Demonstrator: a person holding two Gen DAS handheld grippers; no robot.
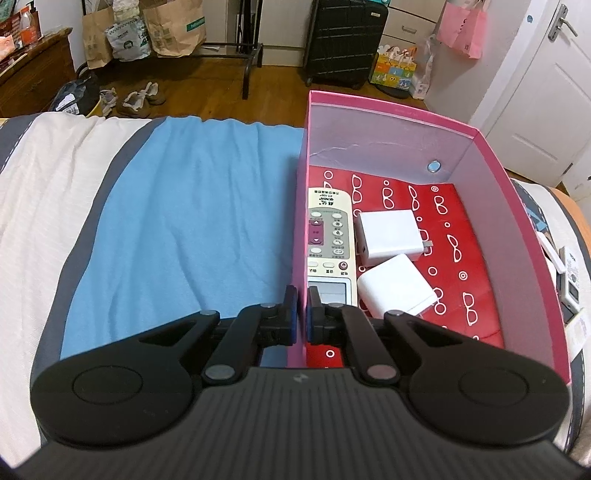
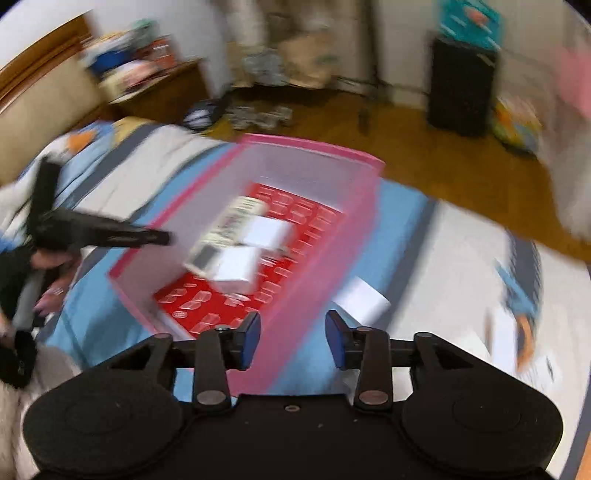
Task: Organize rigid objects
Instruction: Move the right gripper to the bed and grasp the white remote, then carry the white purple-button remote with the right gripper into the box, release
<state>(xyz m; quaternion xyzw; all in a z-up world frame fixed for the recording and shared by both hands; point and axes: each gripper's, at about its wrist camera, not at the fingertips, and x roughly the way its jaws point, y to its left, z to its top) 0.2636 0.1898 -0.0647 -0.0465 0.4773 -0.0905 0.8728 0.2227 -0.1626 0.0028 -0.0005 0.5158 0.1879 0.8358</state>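
Left gripper (image 1: 301,314) pinching left wall of pink cardboard box (image 1: 517,206). Right gripper (image 2: 293,341) wide, empty, above box's right wall. In box: cream remote control (image 1: 328,240), two white chargers (image 1: 389,236). Third white charger (image 2: 360,299) outside, right of box; view blurred.

Probably a home bedroom: a bed (image 1: 55,192), shoes (image 1: 140,99) on wood floor, a suitcase (image 1: 343,40), paper bags (image 1: 173,26).

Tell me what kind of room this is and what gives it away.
Most likely a bedroom in a home. The pink box sits on a bed's blue blanket, a black suitcase stands on the wooden floor, and shoes lie past the bed's end.
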